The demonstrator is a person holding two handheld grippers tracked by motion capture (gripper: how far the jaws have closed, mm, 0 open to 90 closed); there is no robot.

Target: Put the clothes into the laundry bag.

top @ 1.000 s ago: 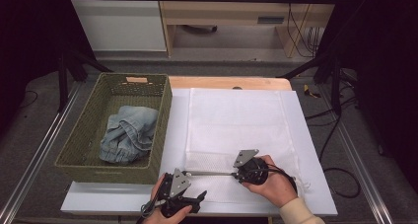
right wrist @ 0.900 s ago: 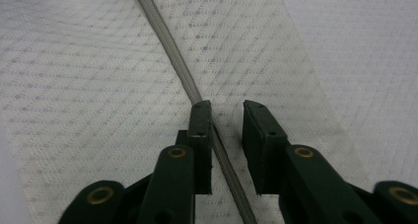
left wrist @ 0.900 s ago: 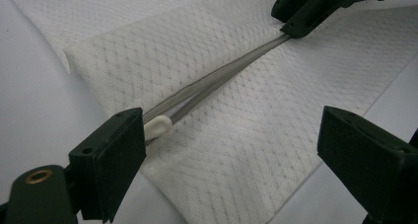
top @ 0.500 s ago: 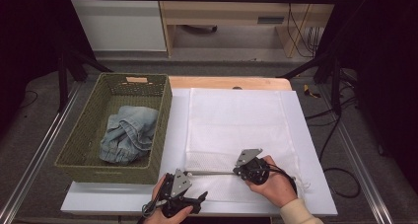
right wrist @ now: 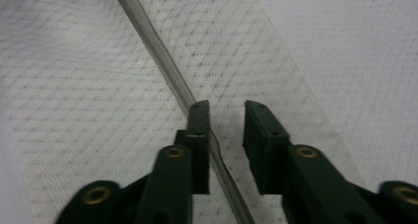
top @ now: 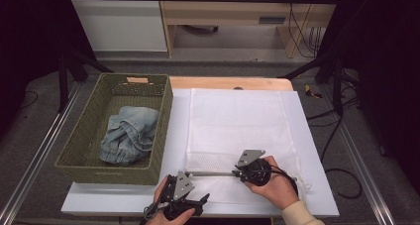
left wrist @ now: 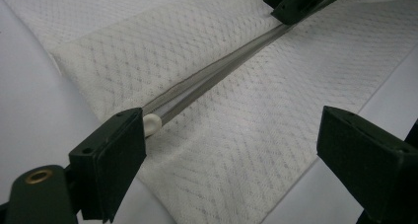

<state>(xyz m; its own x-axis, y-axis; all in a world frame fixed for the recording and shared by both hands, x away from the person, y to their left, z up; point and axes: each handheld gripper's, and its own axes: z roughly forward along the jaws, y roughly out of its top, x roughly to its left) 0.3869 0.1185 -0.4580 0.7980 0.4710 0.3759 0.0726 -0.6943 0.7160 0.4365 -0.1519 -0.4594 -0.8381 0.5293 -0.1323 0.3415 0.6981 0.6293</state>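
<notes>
Table: white board (top: 317, 150), bare strip at right edge.
Cloth (top: 237, 121): flat, centre.
Rod (top: 213, 174): near hem.
Left gripper (left wrist: 231, 155): jaws wide apart, around rod's tip.
Right gripper (right wrist: 226, 120): jaws just opening, rod between.
Basket (top: 89, 140): far left, holding jeans (top: 129, 136).

Left tongs (top: 200, 201) jaws wide apart, low; right tongs (top: 236, 173) jaws just opening, slightly parted.

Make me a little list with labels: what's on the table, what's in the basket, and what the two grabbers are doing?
table: white mesh bag lying flat
zipper: grey, runs along the bag's near end, white tip at one end
basket: green woven, left of the bag
in basket: crumpled jeans
left hand-held gripper: jaws wide open at the zipper's white tip
right hand-held gripper: jaws just opened, zipper between them
</notes>
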